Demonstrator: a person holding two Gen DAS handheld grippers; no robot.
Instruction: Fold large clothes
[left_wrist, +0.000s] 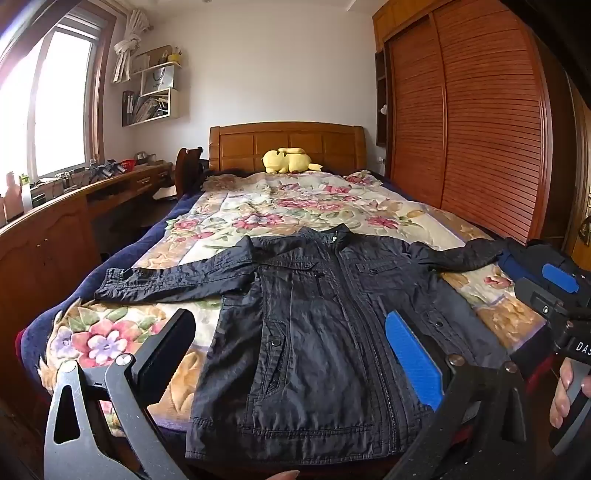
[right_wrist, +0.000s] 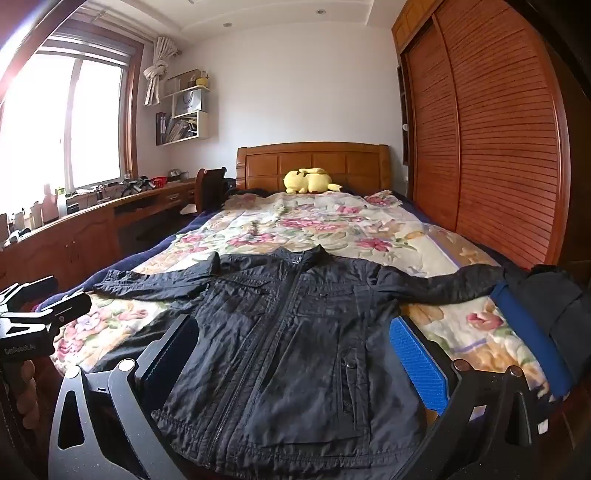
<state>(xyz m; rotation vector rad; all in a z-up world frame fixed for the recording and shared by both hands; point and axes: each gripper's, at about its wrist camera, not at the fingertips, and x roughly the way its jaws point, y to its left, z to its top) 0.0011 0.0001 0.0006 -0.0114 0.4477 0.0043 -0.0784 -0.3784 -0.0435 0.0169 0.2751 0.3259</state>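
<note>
A black zip-front jacket (left_wrist: 314, 332) lies flat and face up on the floral blanket (left_wrist: 295, 206) of the bed, zipper closed, collar toward 12 o'clock, hem toward 6 o'clock at the foot of the bed. Both sleeves are spread out: one extends toward 9 o'clock, the other toward 3 o'clock, where its cuff reaches a dark blue-and-black garment (right_wrist: 535, 306) lying at the bed edge.

The left gripper (left_wrist: 291, 354) hangs above the lower half of the jacket. Its fingers stand wide apart, holding nothing; the blue pad (left_wrist: 413, 365) sits at 4 o'clock in the left wrist view. The right gripper (right_wrist: 295, 354) is likewise spread wide and empty, positioned over the jacket hem region. Each gripper is visible at the edge of the other camera's view, at 3 o'clock and 9 o'clock respectively.

A yellow plush toy (left_wrist: 288, 160) rests against the wooden headboard (left_wrist: 284, 144) at 12 o'clock. A louvred wooden wardrobe (left_wrist: 480, 118) occupies 2 o'clock; a wooden desk (left_wrist: 74, 206) runs under the window (left_wrist: 48, 103) at 9 to 10 o'clock.
</note>
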